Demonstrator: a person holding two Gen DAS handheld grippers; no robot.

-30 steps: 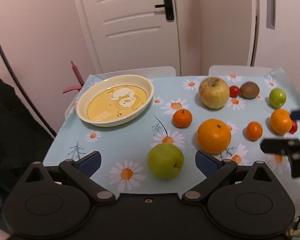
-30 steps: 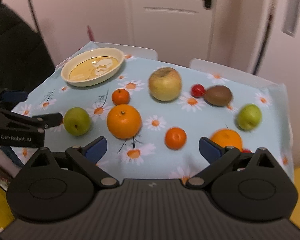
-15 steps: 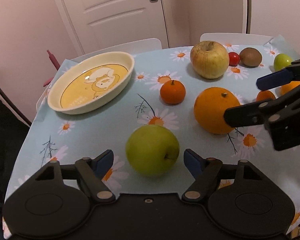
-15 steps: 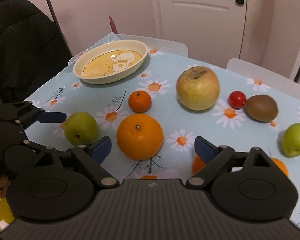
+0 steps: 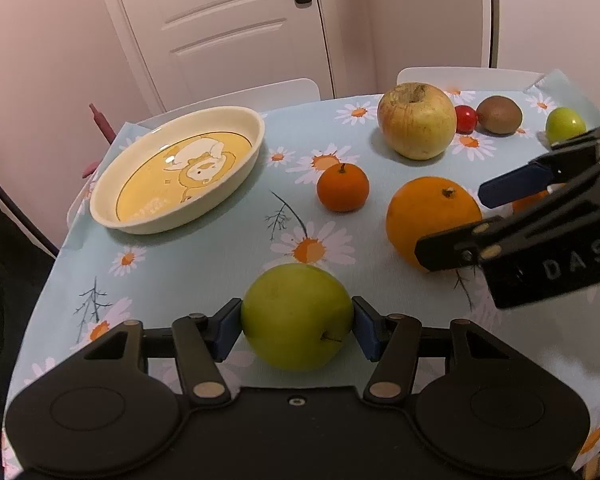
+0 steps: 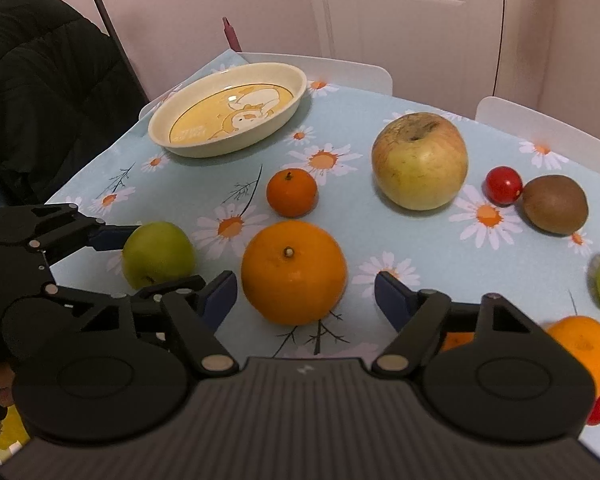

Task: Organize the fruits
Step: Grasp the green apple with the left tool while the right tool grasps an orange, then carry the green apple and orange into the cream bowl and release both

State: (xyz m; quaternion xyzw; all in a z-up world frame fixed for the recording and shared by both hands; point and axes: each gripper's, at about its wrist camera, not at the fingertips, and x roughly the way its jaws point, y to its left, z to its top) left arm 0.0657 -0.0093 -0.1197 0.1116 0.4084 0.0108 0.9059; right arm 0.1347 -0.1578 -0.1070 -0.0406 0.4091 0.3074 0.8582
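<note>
Left gripper (image 5: 298, 326) closed on green apple (image 5: 297, 316), pads touching both sides, apple on near tablecloth (image 5: 220, 248). Right gripper (image 6: 305, 294) wide open, big orange (image 6: 294, 272) between fingers, untouched. Dish (image 5: 178, 168) far left.

Tablecloth (image 5: 204, 248) was pale blue w/ white-orange daisies. Dish (image 5: 236, 120) cream, yellow centre w/ cartoon print. Apple (image 5: 298, 316) green, big orange (image 6: 294, 272) orange, tomato (image 6: 503, 185) red, kiwi (image 6: 555, 204) brown, gripper pads (image 6: 390, 300) blue.
</note>
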